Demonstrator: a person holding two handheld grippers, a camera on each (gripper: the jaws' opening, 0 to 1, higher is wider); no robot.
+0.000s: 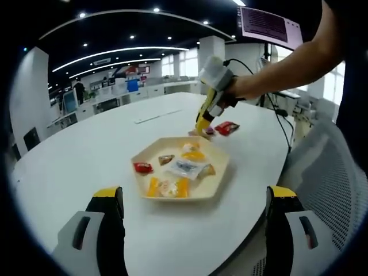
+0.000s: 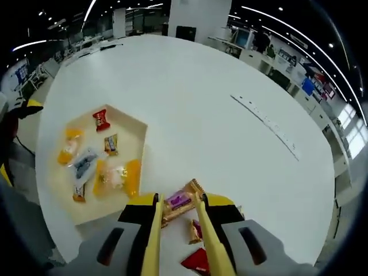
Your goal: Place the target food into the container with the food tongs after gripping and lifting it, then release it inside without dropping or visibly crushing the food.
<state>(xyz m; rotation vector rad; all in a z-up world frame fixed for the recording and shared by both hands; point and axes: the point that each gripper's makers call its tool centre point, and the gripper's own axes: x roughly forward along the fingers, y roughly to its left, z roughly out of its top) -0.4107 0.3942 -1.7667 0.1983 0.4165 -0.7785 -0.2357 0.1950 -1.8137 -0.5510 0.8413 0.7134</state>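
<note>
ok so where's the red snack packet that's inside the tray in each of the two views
Left gripper view: the red packet lies at the left end of the tray, just left of a small brown packet.
Right gripper view: the red packet sits in the tray's top corner, upper left of centre.
Shared landmark: the yellow tongs, seen beyond the tray in the left gripper view, and at bottom centre in the right gripper view.

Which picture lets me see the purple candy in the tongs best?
The right gripper view: the purple candy sits up close between the yellow tongs. In the left gripper view, the tongs reach down far across the table, and the candy is too small to tell.
</note>
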